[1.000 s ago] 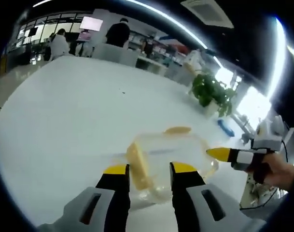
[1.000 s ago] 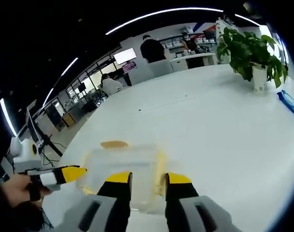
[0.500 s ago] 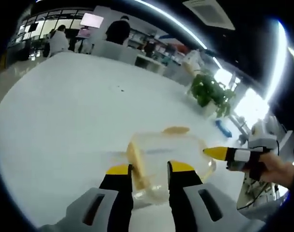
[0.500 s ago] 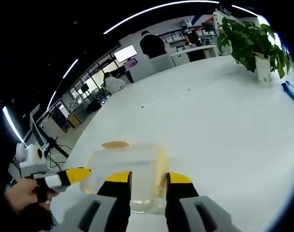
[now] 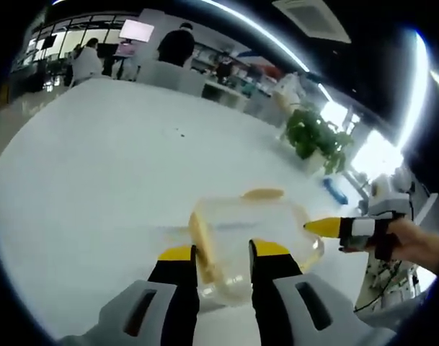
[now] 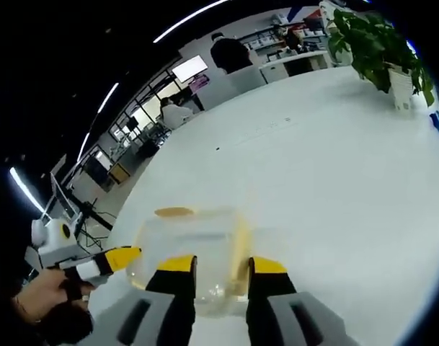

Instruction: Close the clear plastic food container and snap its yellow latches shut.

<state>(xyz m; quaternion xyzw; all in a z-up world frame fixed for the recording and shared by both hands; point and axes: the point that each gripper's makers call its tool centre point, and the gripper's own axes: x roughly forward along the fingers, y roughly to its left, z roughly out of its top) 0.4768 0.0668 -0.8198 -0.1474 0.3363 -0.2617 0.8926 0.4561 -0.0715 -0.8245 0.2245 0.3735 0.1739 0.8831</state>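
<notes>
The clear plastic container lies on the white table with its lid on. One yellow latch runs down its near left end, and another sticks out flat on the far side. My left gripper hovers over that left end, open a narrow gap, with the latch showing between the jaws. My right gripper touches the container's right end. In the right gripper view the container has a yellow latch between the narrowly open jaws of the right gripper. The left gripper meets the container's left end.
The white table stretches wide beyond the container. A potted plant and a blue object stand at its far right. People sit and stand at desks behind the table. A hand holds the left gripper.
The left jaws have drawn slightly closer together around the latch. The right gripper view has dipped a little toward the container. The container has not moved.
</notes>
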